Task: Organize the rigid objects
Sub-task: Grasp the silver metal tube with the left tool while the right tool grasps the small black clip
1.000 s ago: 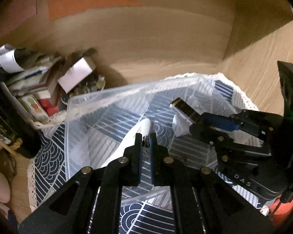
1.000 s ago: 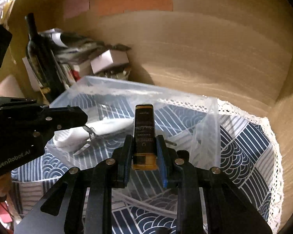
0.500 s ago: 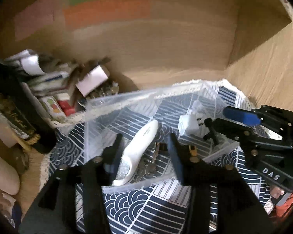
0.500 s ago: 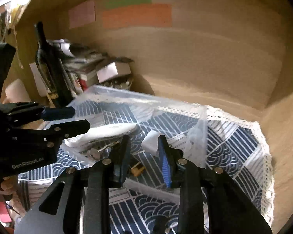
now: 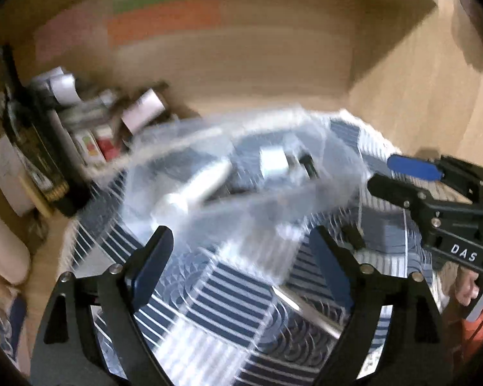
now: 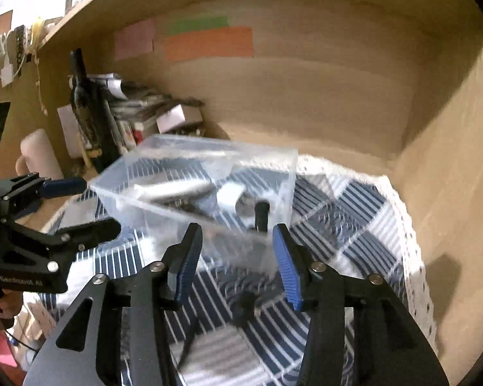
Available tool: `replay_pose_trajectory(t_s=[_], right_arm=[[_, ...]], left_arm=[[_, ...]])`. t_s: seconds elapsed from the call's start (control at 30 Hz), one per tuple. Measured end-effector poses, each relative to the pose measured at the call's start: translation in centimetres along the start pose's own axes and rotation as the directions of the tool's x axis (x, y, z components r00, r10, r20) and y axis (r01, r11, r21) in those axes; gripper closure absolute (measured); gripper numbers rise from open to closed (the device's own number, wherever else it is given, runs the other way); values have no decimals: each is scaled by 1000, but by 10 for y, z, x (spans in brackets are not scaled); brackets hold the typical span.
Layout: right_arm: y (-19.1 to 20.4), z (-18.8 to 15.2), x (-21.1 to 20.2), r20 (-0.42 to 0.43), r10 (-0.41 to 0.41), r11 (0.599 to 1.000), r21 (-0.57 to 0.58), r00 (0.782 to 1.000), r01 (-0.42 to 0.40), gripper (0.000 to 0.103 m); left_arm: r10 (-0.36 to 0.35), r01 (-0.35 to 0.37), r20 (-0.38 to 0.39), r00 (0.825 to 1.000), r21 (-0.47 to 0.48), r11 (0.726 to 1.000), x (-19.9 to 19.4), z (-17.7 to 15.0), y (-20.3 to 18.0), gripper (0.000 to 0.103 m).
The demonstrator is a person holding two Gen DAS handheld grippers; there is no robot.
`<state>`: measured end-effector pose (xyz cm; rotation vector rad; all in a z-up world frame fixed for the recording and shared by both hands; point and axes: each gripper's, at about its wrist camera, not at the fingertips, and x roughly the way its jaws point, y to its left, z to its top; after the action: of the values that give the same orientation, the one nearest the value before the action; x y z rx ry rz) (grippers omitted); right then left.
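Observation:
A clear plastic bin (image 6: 275,177) stands on a blue-and-white patterned cloth (image 6: 354,225); it also shows blurred in the left wrist view (image 5: 335,173). Inside lie a long white object (image 5: 203,183), a white plug adapter (image 5: 273,164) and a dark small bottle (image 6: 261,215). My left gripper (image 5: 241,251) is open and empty, above the cloth in front of the bin. My right gripper (image 6: 238,251) is open and empty, just before the bin's near wall.
A dark wine bottle (image 6: 87,103) and a heap of boxes and papers (image 6: 151,112) stand at the back left. A wooden back wall (image 6: 306,96) and right side wall (image 6: 450,177) enclose the shelf. The cloth's lace edge (image 6: 412,234) runs along the right.
Both grippers opened and pulled back from the bin. The right one let go of the dark bottle, which now lies in the bin. The left one released what it held inside.

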<state>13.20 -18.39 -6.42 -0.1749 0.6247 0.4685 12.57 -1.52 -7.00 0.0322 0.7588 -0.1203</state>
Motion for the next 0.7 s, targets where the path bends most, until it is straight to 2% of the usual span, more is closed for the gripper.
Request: replay_pose_trajectory(t_s=[0.13, 0.27, 0.43, 0.57, 0.63, 0.67, 0.7], right_arm=[[-7, -23, 12, -69, -14, 1000, 19, 998, 15, 54], [-13, -39, 30, -144, -20, 999, 25, 989, 24, 54], [-15, -50, 46, -203, -18, 999, 31, 979, 25, 54], [-12, -53, 56, -232, -18, 1000, 16, 973, 22, 54], [-10, -53, 59, -233, -30, 1000, 3, 972, 31, 54], [-10, -52, 59, -232, -32, 999, -1, 972, 32, 56], [-10, -52, 59, -226, -34, 999, -1, 973, 35, 63]], left_arm=[[-43, 43, -79, 996, 3, 999, 14, -23, -12, 16], [-50, 53, -133, 990, 19, 998, 24, -39, -20, 16], [-65, 68, -188, 980, 11, 998, 34, -52, -26, 25], [-88, 90, -211, 974, 0, 996, 41, -58, -28, 43], [-67, 73, -191, 979, 23, 997, 39, -61, -31, 52], [-67, 73, -185, 981, 28, 997, 38, -61, -31, 60], [-73, 79, -182, 981, 25, 997, 37, -61, -30, 68]])
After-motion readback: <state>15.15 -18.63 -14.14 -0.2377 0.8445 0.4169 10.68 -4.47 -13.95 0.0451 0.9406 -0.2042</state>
